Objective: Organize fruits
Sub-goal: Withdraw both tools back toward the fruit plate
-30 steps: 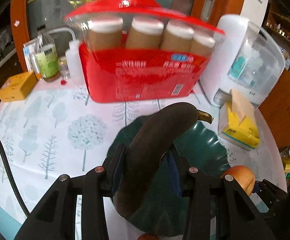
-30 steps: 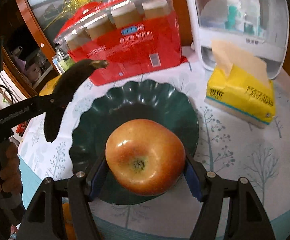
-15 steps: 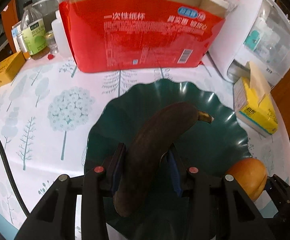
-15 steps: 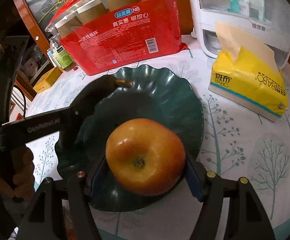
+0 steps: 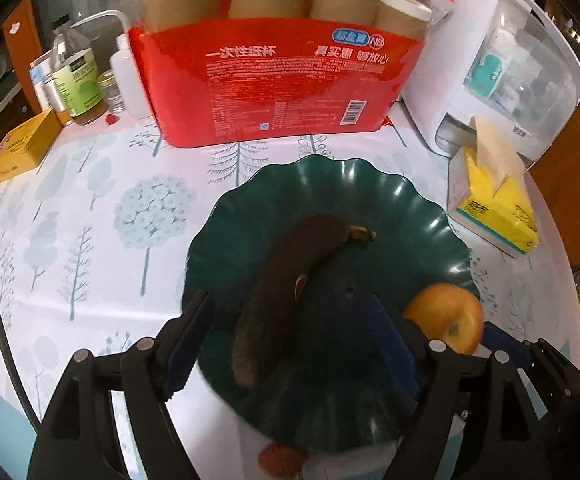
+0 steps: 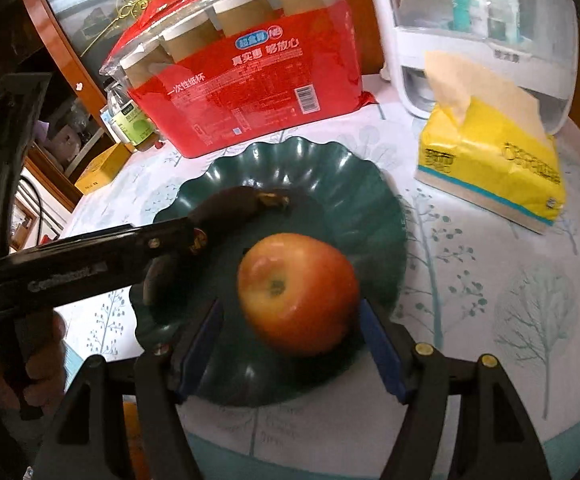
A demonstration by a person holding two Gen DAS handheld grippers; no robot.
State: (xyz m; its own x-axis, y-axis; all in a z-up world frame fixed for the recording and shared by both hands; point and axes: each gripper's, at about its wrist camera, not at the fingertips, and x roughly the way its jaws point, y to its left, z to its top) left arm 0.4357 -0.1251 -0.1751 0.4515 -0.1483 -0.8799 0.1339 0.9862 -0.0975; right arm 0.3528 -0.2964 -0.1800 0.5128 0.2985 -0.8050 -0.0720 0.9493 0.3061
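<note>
Banana point(image 5: 286, 292) lies between left hand-held gripper point(image 5: 290, 344) pads, just released.

Chinese print dominates the red pack of paper cups point(image 5: 274, 92): "一次性纸杯" in white, "真实惠 够放心" beside it, a blue oval badge and a round "NB" mark above, a barcode at the lower right; lettering on the yellow tissue pack point(image 6: 490, 168) and the black left gripper point(image 6: 70, 272) is too blurred to read

red cup pack point(image 5: 274, 80) behind plate point(image 5: 370, 184), tablecloth point(image 5: 90, 220) left clear
</note>
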